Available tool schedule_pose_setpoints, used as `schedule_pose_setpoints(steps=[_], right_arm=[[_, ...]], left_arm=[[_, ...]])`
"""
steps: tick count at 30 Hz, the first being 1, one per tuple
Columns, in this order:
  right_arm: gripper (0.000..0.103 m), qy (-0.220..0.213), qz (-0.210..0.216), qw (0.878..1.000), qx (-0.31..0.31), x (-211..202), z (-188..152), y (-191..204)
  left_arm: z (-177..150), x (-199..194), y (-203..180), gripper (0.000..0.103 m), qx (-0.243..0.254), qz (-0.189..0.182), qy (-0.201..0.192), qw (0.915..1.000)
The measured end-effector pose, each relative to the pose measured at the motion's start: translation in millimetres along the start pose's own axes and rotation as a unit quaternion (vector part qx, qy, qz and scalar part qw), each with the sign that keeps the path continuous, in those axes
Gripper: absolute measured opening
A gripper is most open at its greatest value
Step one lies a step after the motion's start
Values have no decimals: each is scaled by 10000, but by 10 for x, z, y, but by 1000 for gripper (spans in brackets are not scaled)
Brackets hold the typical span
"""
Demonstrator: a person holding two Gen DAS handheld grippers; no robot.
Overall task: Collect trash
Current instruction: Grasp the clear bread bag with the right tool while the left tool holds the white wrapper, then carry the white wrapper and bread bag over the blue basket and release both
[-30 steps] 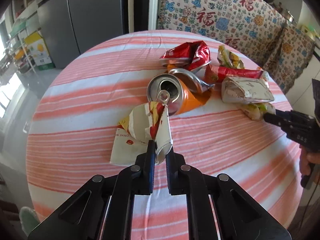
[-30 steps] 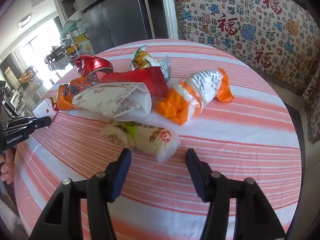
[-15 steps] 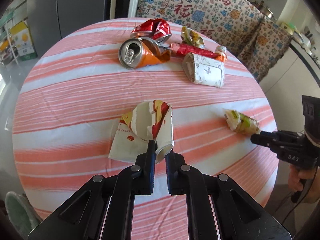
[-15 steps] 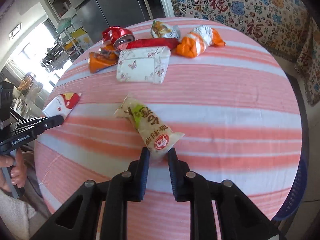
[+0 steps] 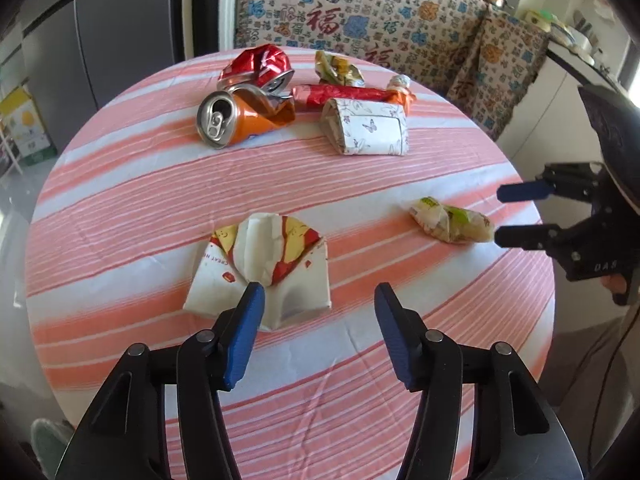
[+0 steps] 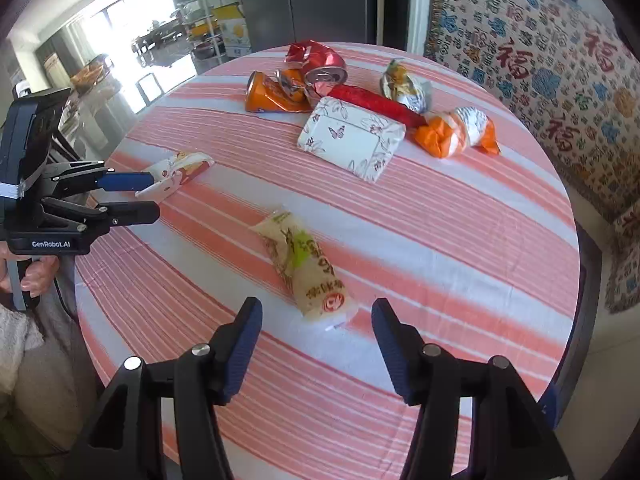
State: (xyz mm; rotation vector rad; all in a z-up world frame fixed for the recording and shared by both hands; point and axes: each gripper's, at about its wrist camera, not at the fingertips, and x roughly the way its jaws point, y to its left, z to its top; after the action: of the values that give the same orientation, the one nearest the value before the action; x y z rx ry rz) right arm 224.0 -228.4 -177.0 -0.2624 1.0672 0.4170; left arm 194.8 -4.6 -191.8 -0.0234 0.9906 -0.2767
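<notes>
The left hand-held gripper [image 5: 318,298] hangs above the near edge of the round table [image 5: 120,184] with its blue-padded fingers spread wide and nothing between them; the flattened white, red and yellow paper carton [image 5: 264,268] lies on the striped cloth just ahead, its near corner passing behind the left fingertip as seen from the left wrist; the right hand-held gripper [image 6: 316,312] is likewise spread apart and empty, with the pale snack wrapper [image 6: 306,266] bearing green and red print lying on the cloth just ahead of the gap between its fingers, untouched; well beyond both, at the far side of the table, the rest of the trash sits clustered: a crushed orange can [image 5: 240,118] on its side, a crushed red can [image 5: 260,66] touching it, a long red wrapper [image 5: 340,94], a white butterfly-print packet [image 5: 368,128], a crumpled foil wrapper [image 6: 404,86] and an orange-and-white wrapper [image 6: 458,134].
</notes>
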Motion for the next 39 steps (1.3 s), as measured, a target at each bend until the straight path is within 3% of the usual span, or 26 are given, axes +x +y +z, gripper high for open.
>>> schedule_pose_setpoints(steps=[5, 8, 9, 11, 15, 19, 24, 29, 34, 39], right_arm=[[58, 394, 37, 9982, -456, 278, 232, 131], [56, 649, -122, 9964, -534, 476, 284, 180], [55, 725, -151, 9962, -462, 524, 298, 169], [28, 740, -147, 9969, -221, 525, 319, 127], [21, 604, -279, 9977, 137, 345, 289, 66], [21, 345, -118, 9973, 635, 85, 180, -49], [21, 97, 65, 9915, 1295, -136, -48, -275], [21, -78, -160, 9840, 1774, -376, -360, -621], [21, -267, -516, 9687, 2412, -718, -814, -1139], [21, -307, -1043, 9400, 3235, -972, -1430, -1770]], left_arm=[[-2, 145, -5, 59, 218, 235, 118, 9994], [25, 172, 51, 52, 168, 434, 95, 9989], [37, 164, 65, 35, 160, 488, 83, 9986], [39, 147, 92, 10, 90, 456, 119, 9988], [44, 76, 174, 5, -221, 251, 75, 9994], [70, -39, 65, 5, -333, -47, 2, 9994], [182, -116, -367, 5, -61, -264, -57, 9996], [329, -72, -848, 5, 107, -619, 5, 9980], [529, 43, -1535, 5, 439, -1053, 57, 9935], [763, 199, -2315, 5, 855, -1494, 157, 9850]])
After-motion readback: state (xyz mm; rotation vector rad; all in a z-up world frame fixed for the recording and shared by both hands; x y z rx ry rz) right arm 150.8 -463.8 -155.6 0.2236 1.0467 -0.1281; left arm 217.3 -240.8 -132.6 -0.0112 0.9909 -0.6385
